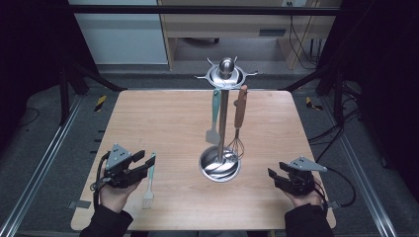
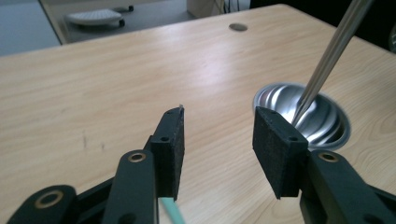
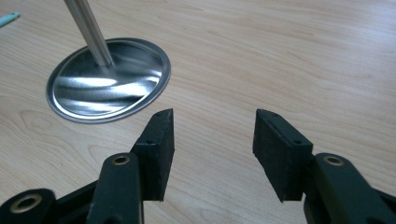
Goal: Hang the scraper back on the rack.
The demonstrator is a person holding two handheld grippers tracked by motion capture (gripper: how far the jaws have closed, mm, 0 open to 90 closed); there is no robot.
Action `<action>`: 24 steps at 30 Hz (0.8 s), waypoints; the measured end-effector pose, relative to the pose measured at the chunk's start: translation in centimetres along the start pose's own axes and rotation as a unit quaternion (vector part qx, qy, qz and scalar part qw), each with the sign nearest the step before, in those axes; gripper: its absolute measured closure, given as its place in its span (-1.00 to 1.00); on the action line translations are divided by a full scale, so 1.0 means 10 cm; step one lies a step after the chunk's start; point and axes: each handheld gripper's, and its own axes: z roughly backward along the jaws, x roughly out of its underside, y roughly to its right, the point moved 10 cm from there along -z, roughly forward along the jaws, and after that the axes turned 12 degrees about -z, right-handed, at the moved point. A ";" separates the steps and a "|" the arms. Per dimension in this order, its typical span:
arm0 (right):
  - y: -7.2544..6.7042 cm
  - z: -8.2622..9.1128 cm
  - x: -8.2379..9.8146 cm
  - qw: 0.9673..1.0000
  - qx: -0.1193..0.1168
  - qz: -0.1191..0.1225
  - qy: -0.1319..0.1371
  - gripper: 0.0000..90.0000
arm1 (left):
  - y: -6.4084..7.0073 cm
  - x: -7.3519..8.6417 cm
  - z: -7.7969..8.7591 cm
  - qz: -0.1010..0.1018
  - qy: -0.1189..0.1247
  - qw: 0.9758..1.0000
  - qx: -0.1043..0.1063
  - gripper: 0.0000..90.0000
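We see a pale-green silicone brush (image 1: 149, 180) lying flat on the bench (image 1: 163, 123), well left of the steel utensil stand (image 1: 220, 167); its slim handle points away from us and its whitish bristle head lies nearest us; in the left gripper view a sliver of its green handle (image 2: 172, 211) shows.

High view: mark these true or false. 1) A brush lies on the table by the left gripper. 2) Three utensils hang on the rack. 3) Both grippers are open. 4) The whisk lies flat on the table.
1) True: the brush lies flat on the table beside the left gripper.
2) False: two hang on the rack, a spatula and a whisk.
3) True: the left gripper and right gripper hold nothing.
4) False: the whisk hangs from the rack.
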 end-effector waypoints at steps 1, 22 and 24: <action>-0.01 0.01 -0.01 1.000 -0.003 -0.001 0.000 0.09 | -0.02 0.07 0.00 0.003 -0.006 1.000 -0.001 0.16; -0.33 0.33 -0.68 0.995 -0.031 -0.001 0.090 0.39 | -0.33 0.66 0.04 0.035 -0.064 0.997 -0.030 0.14; -0.38 0.38 -0.77 0.994 -0.035 -0.002 0.101 0.44 | -0.33 0.67 0.03 0.033 -0.068 0.997 -0.031 0.13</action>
